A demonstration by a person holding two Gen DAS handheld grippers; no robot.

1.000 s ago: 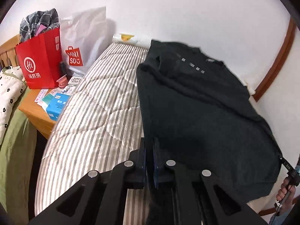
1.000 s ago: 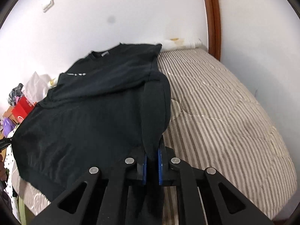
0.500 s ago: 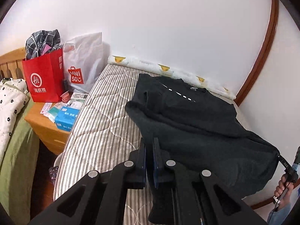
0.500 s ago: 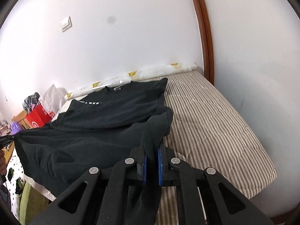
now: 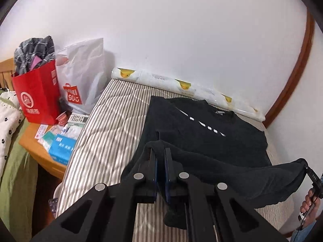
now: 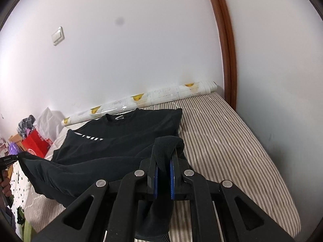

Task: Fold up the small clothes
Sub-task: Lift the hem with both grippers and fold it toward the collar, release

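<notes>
Both my claws are pinching the black shirt point(image 5: 201, 133): my left gripper point(image 5: 160, 159) is clamped on one hem corner and my right gripper point(image 6: 164, 157) on the other, the cloth bunched between the blue pads and hanging down past them; the hem sags in a slack band between my two claws, raised off the striped mattress point(image 5: 113, 125), while the collar end lies flat on that mattress, near the rolled duck-print mat point(image 5: 181, 84) against the wall. I judge the step in hand to be carrying the hem over toward the collar to halve the shirt; to do it well I should keep both claws level with each other and spread apart enough to take the sag out, so the fold line runs straight across the mattress; then lay the hem just short of the collar, edges square over the shoulders, and let go only once the cloth rests flat.
</notes>
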